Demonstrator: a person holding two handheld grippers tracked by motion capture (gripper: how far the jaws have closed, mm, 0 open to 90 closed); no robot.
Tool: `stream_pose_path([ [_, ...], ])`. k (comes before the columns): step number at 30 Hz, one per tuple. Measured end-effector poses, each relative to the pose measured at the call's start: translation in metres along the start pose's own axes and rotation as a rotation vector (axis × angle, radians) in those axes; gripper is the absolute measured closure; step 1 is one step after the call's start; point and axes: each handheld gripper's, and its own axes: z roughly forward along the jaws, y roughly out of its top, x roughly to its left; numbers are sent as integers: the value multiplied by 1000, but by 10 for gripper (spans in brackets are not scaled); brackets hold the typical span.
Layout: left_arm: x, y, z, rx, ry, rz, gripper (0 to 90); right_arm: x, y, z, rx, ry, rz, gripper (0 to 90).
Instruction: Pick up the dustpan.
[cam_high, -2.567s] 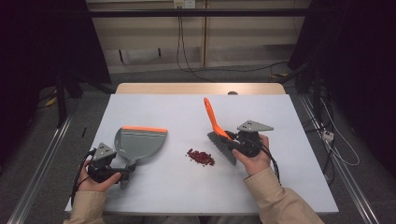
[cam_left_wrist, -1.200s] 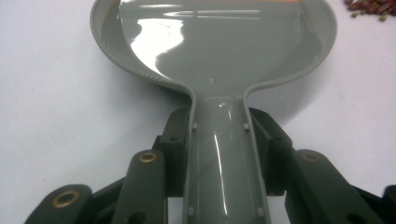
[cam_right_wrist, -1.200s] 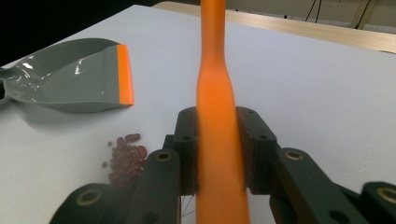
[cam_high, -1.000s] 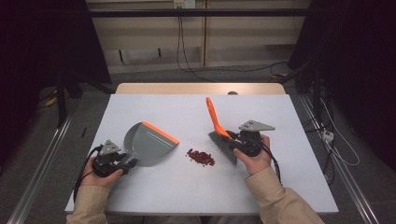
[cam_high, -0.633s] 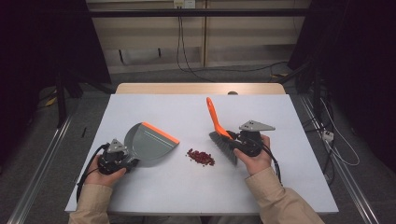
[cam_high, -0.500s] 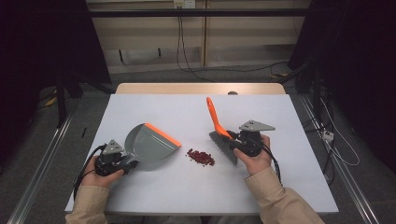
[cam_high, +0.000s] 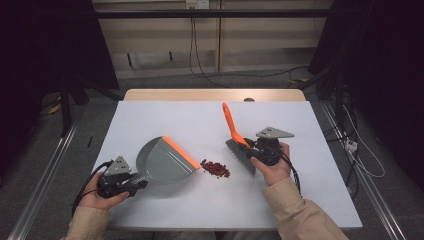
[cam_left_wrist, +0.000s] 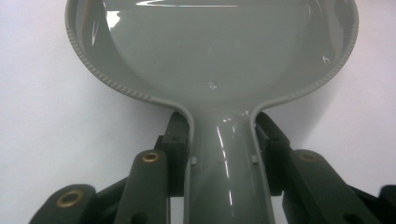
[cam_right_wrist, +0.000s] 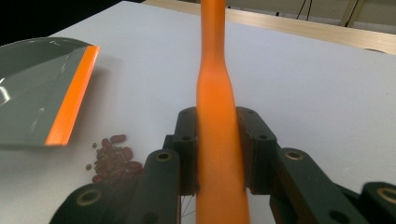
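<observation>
Between my two grippers only the pile of red beans (cam_high: 215, 168) breaks the white table (cam_high: 165, 116): the dustpan (cam_high: 162, 161) sits just to its left, orange lip nearly touching, and the brush (cam_high: 239, 143) stands close on its right. The far half of the table lies open.

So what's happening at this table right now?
A person is sweeping up with a pair of tongs in each hand. The left tongs are shut on the handle of a grey dustpan, whose orange lip faces a small pile of red beans on the white table. The right tongs are shut on an orange-handled brush, its bristles just right of the beans. No beans show in the pan.
</observation>
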Motion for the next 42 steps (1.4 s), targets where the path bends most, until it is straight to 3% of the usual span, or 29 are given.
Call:
stream_pose_path([
  [14, -15, 1, 7, 27, -93, 80, 636, 2, 1, 10, 25, 0, -5, 718],
  [26, -23, 3, 14, 55, -124, 118, 636, 13, 3, 22, 44, -9, -48, 718],
  [42, -24, 1, 22, 61, -165, 105, 632, 16, 2, 24, 56, -11, -87, 713],
])
